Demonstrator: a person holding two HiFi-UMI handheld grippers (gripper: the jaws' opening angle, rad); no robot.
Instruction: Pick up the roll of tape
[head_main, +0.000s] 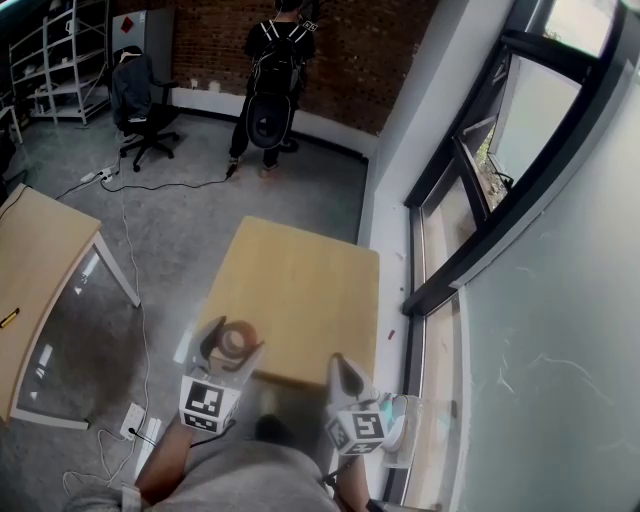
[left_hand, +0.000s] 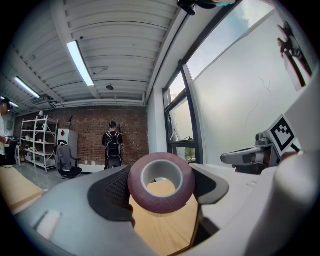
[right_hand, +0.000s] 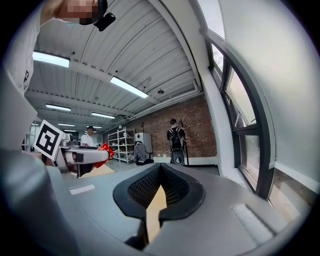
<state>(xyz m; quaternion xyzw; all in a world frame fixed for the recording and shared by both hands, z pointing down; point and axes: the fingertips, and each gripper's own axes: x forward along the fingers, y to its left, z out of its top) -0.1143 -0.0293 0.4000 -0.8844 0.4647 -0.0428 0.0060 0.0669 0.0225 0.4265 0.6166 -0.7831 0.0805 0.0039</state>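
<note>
A dark red roll of tape (left_hand: 161, 204) with a grey core stands on edge between the jaws of my left gripper (left_hand: 161, 184), lifted above the wooden table (left_hand: 165, 227). In the head view the left gripper (head_main: 232, 346) holds the tape (head_main: 239, 337) over the table's (head_main: 300, 290) near left corner. My right gripper (head_main: 343, 372) hangs at the table's near edge, its jaws together and nothing in them. Its own view shows the right gripper (right_hand: 159, 192) with only a thin wedge of wood below the pads. The tape (right_hand: 104, 149) shows red at far left.
A second wooden table (head_main: 35, 260) stands to the left, with cables and a power strip (head_main: 133, 420) on the floor between. A person with a backpack (head_main: 275, 70) stands at the brick wall, an office chair (head_main: 140, 105) beside. Windows (head_main: 480, 190) line the right wall.
</note>
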